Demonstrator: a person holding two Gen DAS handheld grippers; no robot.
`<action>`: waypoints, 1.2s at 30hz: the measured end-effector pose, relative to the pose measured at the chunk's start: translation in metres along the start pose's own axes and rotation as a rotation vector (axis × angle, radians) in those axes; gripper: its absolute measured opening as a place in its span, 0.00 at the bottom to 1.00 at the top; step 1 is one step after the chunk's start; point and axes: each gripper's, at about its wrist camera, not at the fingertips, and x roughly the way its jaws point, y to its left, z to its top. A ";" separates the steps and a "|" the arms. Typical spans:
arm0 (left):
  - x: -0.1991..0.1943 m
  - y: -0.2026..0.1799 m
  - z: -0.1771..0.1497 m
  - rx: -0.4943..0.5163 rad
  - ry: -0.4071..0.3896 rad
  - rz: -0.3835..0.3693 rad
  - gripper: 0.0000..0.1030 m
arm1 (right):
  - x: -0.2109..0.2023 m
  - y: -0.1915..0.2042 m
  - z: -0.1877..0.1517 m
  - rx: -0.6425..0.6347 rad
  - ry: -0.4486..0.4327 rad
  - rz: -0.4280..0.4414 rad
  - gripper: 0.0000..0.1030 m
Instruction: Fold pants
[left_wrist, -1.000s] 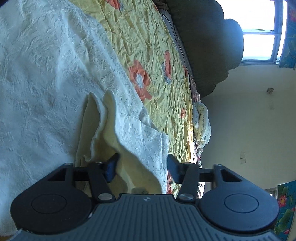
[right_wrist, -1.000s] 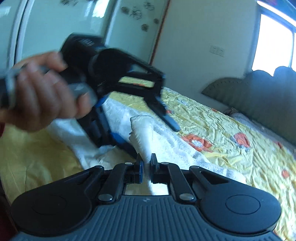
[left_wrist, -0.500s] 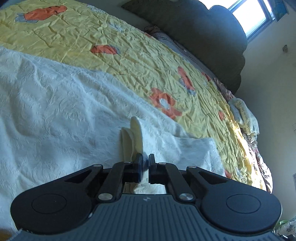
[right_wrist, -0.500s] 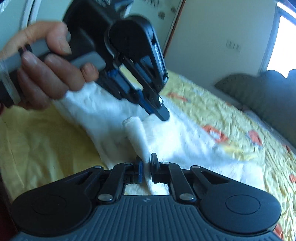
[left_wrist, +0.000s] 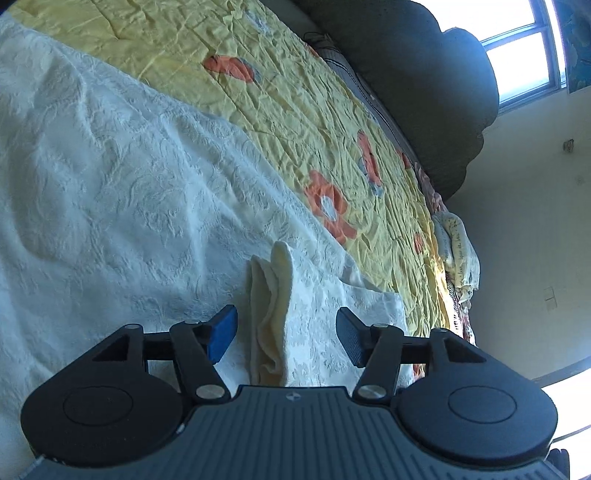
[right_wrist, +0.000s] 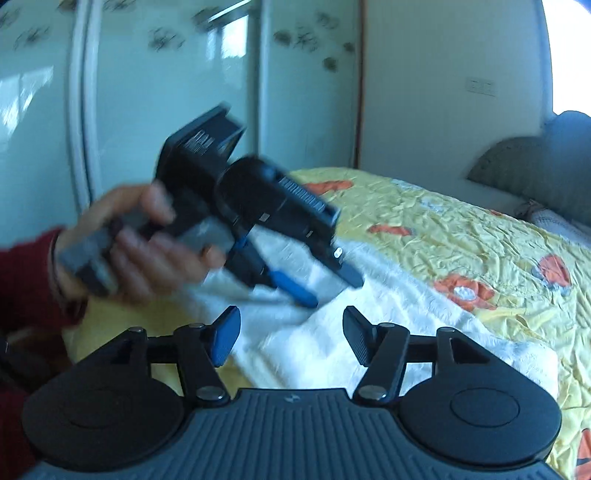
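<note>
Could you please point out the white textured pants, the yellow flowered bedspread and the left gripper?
white textured pants (left_wrist: 129, 192), left wrist view, on the flat cloth.
yellow flowered bedspread (left_wrist: 295, 110), left wrist view, on a bare wrinkled patch.
left gripper (left_wrist: 286, 332), left wrist view, midway between its fingertips.

On my left gripper I see a ribbed grey body, two round black discs, silver screws on black linkage arms, and blue-faced pads. My right gripper is built the same. A dark red sleeve covers the left arm.
</note>
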 end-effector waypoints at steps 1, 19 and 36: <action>0.003 0.000 0.001 0.003 0.008 -0.007 0.59 | 0.007 -0.004 0.001 0.014 0.007 -0.042 0.59; 0.012 -0.051 0.009 0.249 -0.114 0.062 0.02 | 0.067 -0.030 0.016 0.081 0.102 -0.210 0.59; -0.003 -0.067 -0.016 0.492 -0.301 0.495 0.61 | 0.066 -0.040 -0.014 0.204 0.182 -0.223 0.60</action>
